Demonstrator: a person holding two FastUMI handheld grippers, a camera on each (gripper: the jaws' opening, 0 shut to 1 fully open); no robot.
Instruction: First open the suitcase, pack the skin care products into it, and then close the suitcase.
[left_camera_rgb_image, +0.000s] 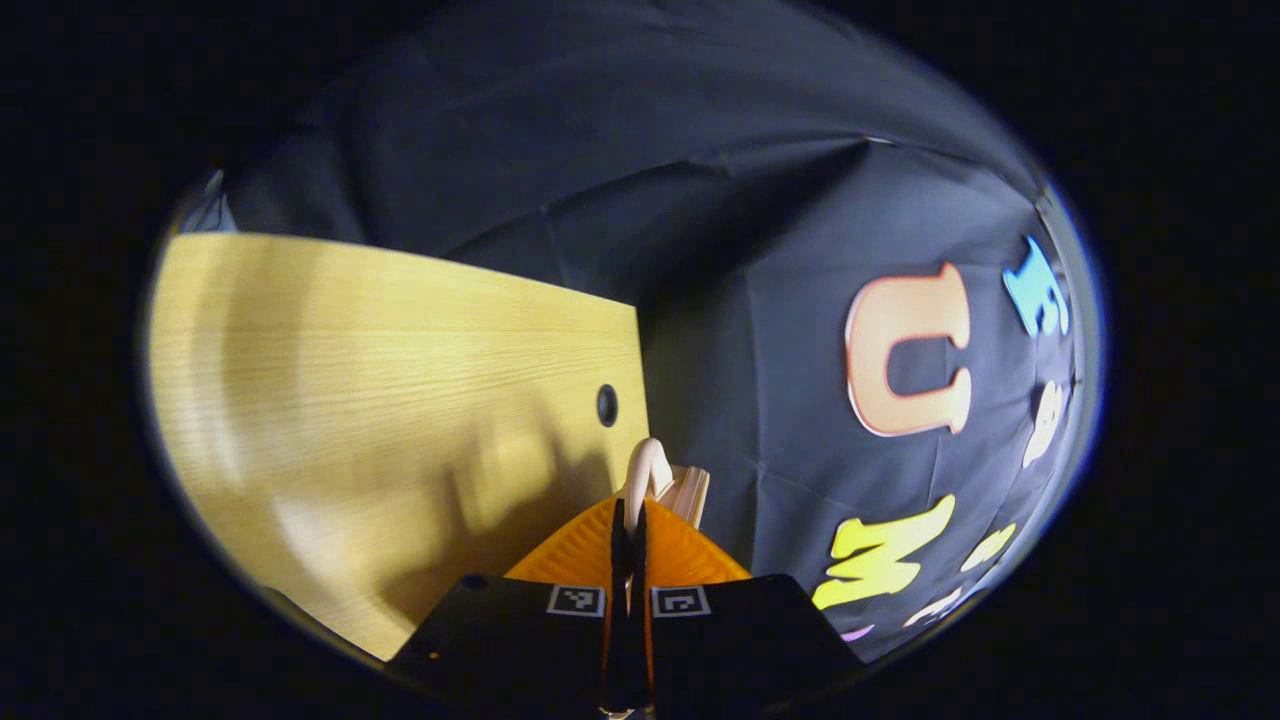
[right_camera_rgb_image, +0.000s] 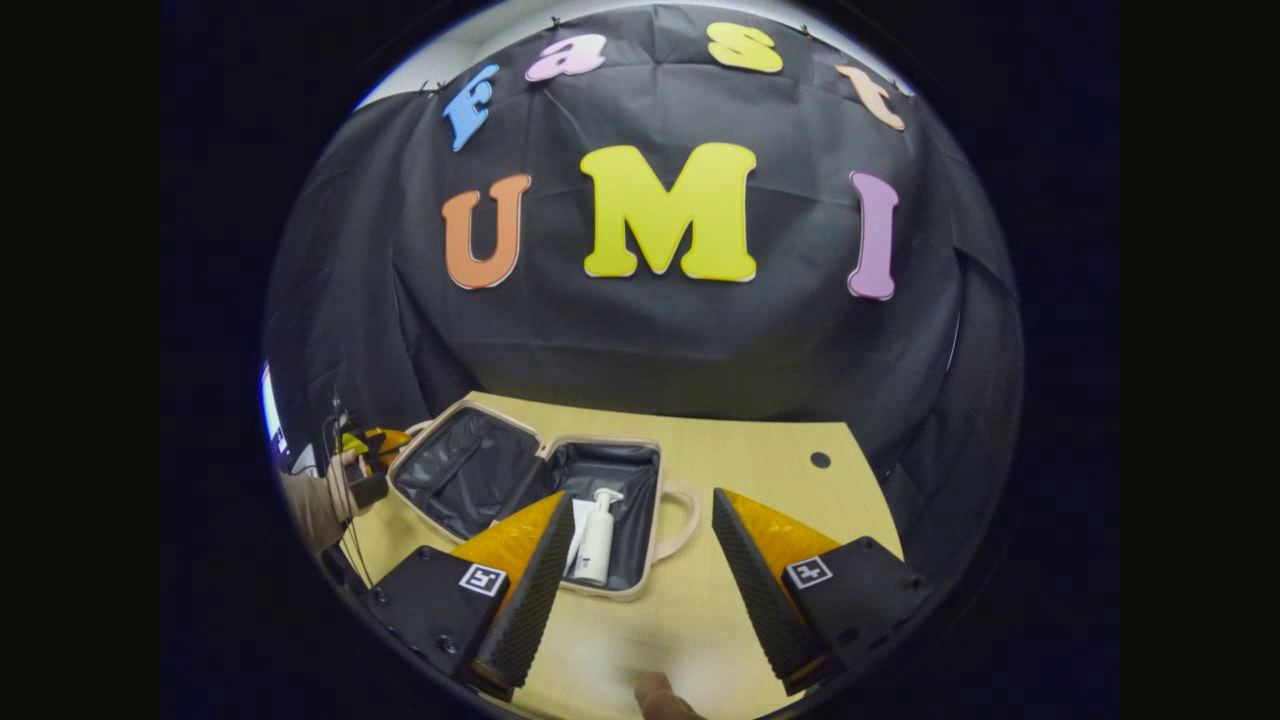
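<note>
Black cloth wall (right_camera_rgb_image: 640, 340) hangs behind a pale wood-grain table (right_camera_rgb_image: 760, 450), which has a small dark round hole (right_camera_rgb_image: 820, 460) near its far right corner.

Right gripper (right_camera_rgb_image: 640, 560): jaws wide apart with nothing between them, hovering over the near part of the table. Its ribbed pads (right_camera_rgb_image: 535, 580) face each other across bare tabletop.

Left gripper (left_camera_rgb_image: 628, 530): jaws pressed together on a pale looped handle (left_camera_rgb_image: 645, 470), which sticks up past the fingertips, with a bit of the case edge beside it. In the right gripper view this gripper sits at the far left, held by a hand (right_camera_rgb_image: 345, 485) with a tan sleeve (right_camera_rgb_image: 305, 510), right at the edge of the raised lid.

Suitcase (right_camera_rgb_image: 640, 585), beige-trimmed, lies open on the table just beyond the right gripper. Its lid (right_camera_rgb_image: 460, 470) is tilted up and back to the left, dark lining showing. The base half has the same dark lining and a second handle (right_camera_rgb_image: 685, 515) looping out on the right.

Inside the base: a white pump bottle (right_camera_rgb_image: 598, 540) lying lengthwise, pump end pointing away. Something pale lies just beside it on the left, partly hidden by the right gripper's finger; cannot tell what it is.
</note>
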